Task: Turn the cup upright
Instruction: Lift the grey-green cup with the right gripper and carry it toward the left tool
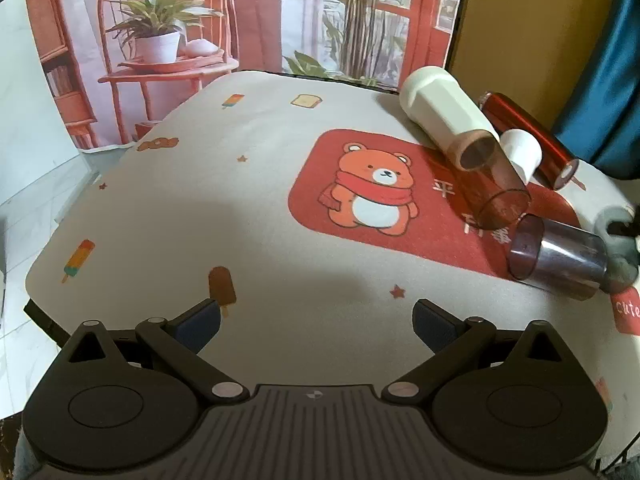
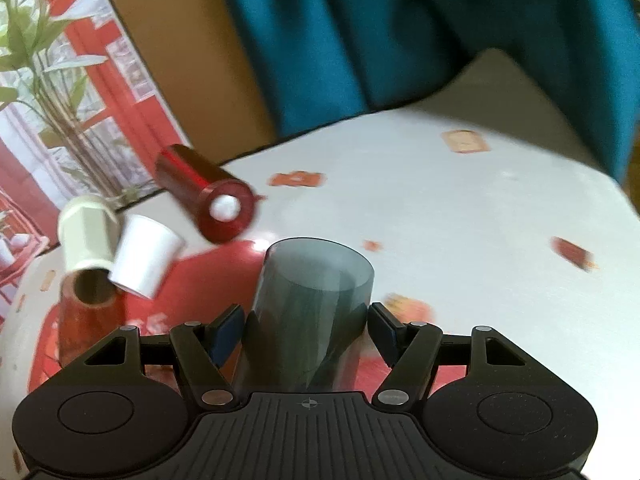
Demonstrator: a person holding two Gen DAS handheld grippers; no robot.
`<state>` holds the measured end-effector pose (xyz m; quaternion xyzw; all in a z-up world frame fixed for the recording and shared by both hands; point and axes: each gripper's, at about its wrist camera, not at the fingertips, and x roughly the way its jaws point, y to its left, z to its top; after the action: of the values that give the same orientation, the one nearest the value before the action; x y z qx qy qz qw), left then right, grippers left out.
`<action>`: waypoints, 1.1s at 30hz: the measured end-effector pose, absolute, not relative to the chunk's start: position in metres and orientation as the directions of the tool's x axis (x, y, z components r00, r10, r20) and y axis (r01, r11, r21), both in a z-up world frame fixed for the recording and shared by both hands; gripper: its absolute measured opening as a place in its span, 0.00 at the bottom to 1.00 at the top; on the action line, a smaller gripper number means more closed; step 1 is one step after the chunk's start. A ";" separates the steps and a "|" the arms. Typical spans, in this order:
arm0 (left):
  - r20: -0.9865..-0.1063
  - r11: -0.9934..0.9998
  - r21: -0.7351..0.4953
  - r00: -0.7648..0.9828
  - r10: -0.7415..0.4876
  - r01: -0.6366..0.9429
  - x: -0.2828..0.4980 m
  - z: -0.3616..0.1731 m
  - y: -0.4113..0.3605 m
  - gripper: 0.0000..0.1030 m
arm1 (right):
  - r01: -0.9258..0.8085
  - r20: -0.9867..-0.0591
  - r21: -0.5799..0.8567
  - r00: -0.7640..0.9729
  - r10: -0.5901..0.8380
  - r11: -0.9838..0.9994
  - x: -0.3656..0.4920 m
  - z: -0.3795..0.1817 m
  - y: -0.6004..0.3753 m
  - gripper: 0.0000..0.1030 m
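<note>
A smoky grey see-through cup (image 2: 312, 312) lies on its side between the fingers of my right gripper (image 2: 306, 330). The jaws stand close on either side of the cup, and contact is unclear. In the left wrist view the same cup (image 1: 560, 256) lies at the right on the red bear mat (image 1: 376, 184), its open mouth to the left, with the right gripper (image 1: 622, 248) at its base. My left gripper (image 1: 316, 324) is open and empty, low over the front of the table.
Other cups lie tipped behind: a white faceted one (image 1: 440, 108), a brown see-through one (image 1: 496, 184), a small white one (image 1: 520, 152) and a shiny red one (image 1: 528, 136). A printed backdrop (image 1: 240, 20) and blue curtain (image 2: 400, 40) stand behind the table.
</note>
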<state>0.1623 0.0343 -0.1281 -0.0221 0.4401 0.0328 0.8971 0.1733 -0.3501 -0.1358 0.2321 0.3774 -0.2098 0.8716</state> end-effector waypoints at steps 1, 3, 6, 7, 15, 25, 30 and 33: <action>-0.792 0.997 -0.014 0.609 0.035 -0.075 0.160 -0.128 0.033 1.00 | 0.543 -0.757 0.235 0.622 -0.199 0.806 0.162 -0.135 -0.350 0.62; -0.790 0.998 -0.019 0.613 0.024 -0.064 0.156 -0.127 0.031 1.00 | 0.534 -0.767 0.209 0.609 -0.202 0.819 0.142 -0.134 -0.343 0.62; -0.780 0.998 -0.018 0.625 0.019 -0.052 0.148 -0.123 0.029 1.00 | 0.459 -0.790 0.152 0.588 -0.172 0.875 0.110 -0.131 -0.314 0.62; -0.777 0.998 -0.019 0.629 0.019 -0.053 0.145 -0.122 0.030 1.00 | 0.426 -0.797 0.137 0.584 -0.156 0.894 0.100 -0.131 -0.301 0.62; -0.761 0.996 -0.043 0.648 0.017 -0.077 0.132 -0.117 0.038 1.00 | 0.148 -0.835 0.243 0.535 0.129 0.959 0.085 -0.135 -0.196 0.62; -0.745 0.990 -0.056 0.666 0.043 -0.127 0.129 -0.114 0.053 1.00 | 0.215 -0.809 0.258 0.581 0.088 0.942 0.154 -0.139 -0.182 0.62; -0.761 0.989 -0.064 0.648 0.040 -0.136 0.136 -0.121 0.054 1.00 | 0.261 -0.811 0.199 0.585 0.009 0.945 0.168 -0.141 -0.201 0.62; -0.763 0.990 -0.063 0.646 0.035 -0.128 0.138 -0.123 0.052 1.00 | 0.295 -0.813 0.185 0.581 -0.022 0.937 0.173 -0.142 -0.213 0.62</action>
<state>0.1384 0.0519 -0.1226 -0.0557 0.4184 0.0452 0.9054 0.1730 -0.2134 -0.1423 0.1521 0.4485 -0.0906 0.8761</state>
